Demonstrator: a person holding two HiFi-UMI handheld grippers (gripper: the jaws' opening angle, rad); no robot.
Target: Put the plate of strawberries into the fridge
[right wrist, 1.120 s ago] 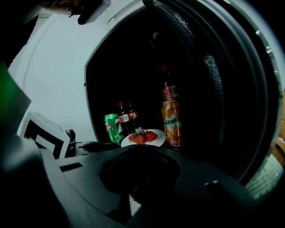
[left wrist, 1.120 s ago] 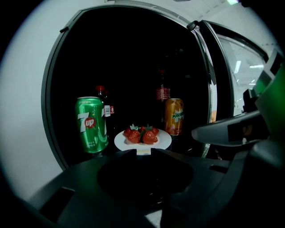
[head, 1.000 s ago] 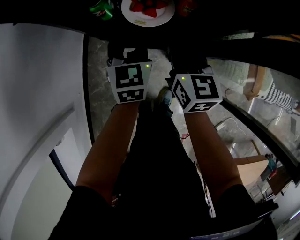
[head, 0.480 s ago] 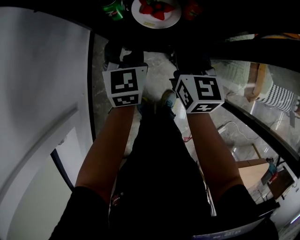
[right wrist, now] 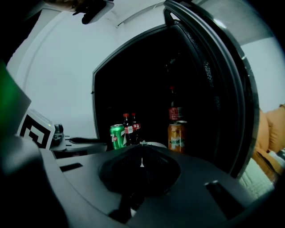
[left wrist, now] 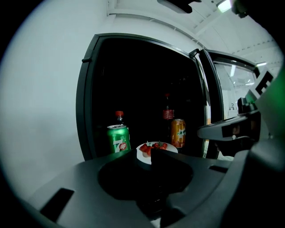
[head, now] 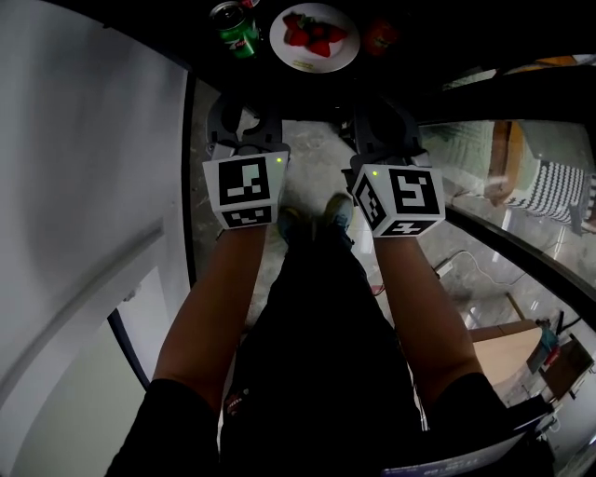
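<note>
A white plate (head: 321,65) of red strawberries (head: 312,35) rests on the dark fridge shelf between a green 7up can (head: 237,28) and an orange can (head: 380,35). My left gripper (head: 244,121) and right gripper (head: 382,116) hang side by side outside the fridge, well short of the plate, and hold nothing. In the left gripper view the plate (left wrist: 171,149) shows just over the shut tips of the left gripper (left wrist: 149,153). In the right gripper view the right gripper (right wrist: 141,160) is shut, and only a sliver of the plate (right wrist: 153,144) peeks above it.
The fridge door (right wrist: 222,89) stands open on the right, its glass pane (head: 484,158) beside my right arm. Cola bottles (right wrist: 131,128) and a taller bottle (right wrist: 174,111) stand behind the cans. A white wall (head: 84,186) runs along the left. A person's legs and shoes (head: 317,214) are below.
Both grippers have drawn back from the fridge opening. The plate, cans and bottles look smaller and farther off, and the plate has stayed on the shelf.
</note>
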